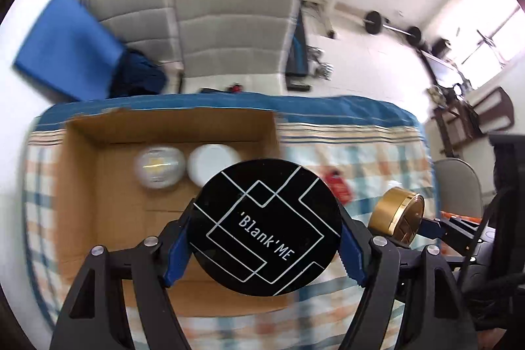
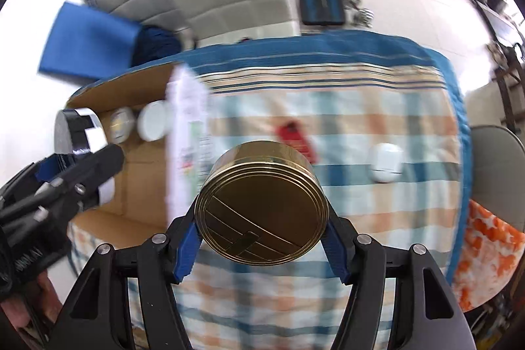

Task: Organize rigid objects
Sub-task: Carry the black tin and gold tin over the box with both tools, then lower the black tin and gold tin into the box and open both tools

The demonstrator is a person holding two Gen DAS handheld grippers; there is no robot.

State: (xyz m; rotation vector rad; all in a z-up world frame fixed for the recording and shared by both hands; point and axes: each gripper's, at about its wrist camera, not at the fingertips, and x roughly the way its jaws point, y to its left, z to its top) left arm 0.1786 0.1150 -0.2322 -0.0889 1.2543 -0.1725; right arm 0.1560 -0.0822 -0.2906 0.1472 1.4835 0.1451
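Left tool (image 1: 262, 235): closed on black round tin (image 1: 267, 227), gripped across its rim. Right tool (image 2: 262, 232): closed on gold tin (image 2: 262, 205). Both likely stiff, light, slick-sided; cardboard box (image 1: 78, 186) beneath.

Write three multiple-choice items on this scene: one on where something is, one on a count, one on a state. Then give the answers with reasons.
1. Where is the black round tin?
A. Held above the cardboard box
B. Lying on the checked cloth beside the red item
C. On the grey sofa

2. How many round containers already lie inside the box?
A. None
B. Two
C. Five

3. What is the right gripper doing?
A. Hanging open and empty
B. Shut on the gold tin
C. Shut on the white case

Answers:
1 A: the left gripper clamps it, with the box floor behind it.
2 B: a clear-topped jar and a white jar sit side by side at the far wall.
3 B: both blue pads press the tin's sides.
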